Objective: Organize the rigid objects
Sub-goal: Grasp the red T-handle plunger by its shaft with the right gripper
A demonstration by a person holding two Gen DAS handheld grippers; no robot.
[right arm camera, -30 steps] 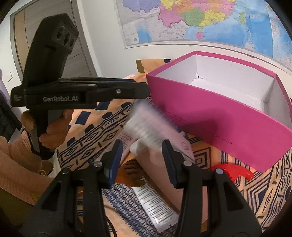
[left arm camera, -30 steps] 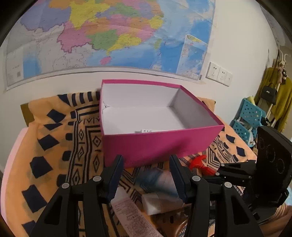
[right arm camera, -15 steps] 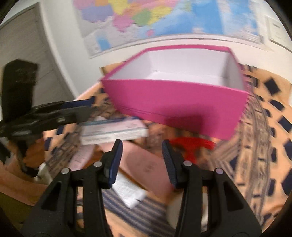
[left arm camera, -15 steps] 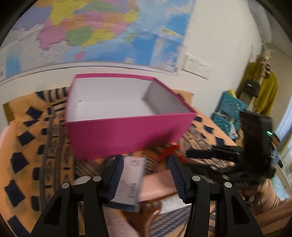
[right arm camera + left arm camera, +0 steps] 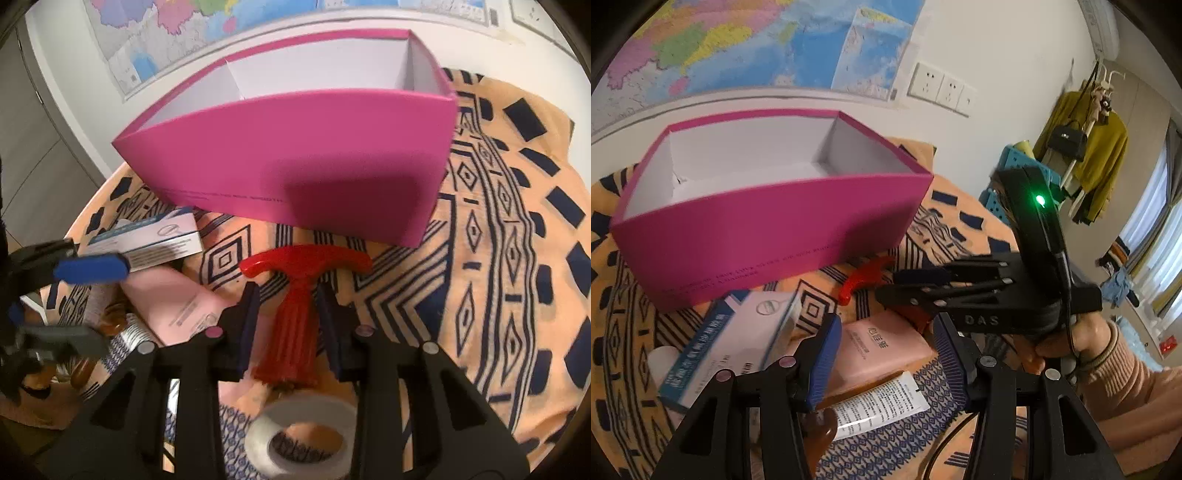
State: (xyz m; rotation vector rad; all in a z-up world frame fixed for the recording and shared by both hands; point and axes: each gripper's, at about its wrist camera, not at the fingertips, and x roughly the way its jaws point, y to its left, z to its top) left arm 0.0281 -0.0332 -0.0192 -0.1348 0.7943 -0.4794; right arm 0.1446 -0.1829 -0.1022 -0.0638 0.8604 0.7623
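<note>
Orange patterned cloth [image 5: 517, 184] under pink box [image 5: 295, 155]; wall map [image 5: 738, 44] behind; right gripper [image 5: 288, 306] closing around red brush [image 5: 295, 317]; left gripper [image 5: 886, 354] spread, seemingly empty.

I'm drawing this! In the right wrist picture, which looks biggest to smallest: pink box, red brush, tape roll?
1. Pink box, by far.
2. Red brush and tape roll look about alike; the tape sits nearest the camera, so I won't rank them.
</note>
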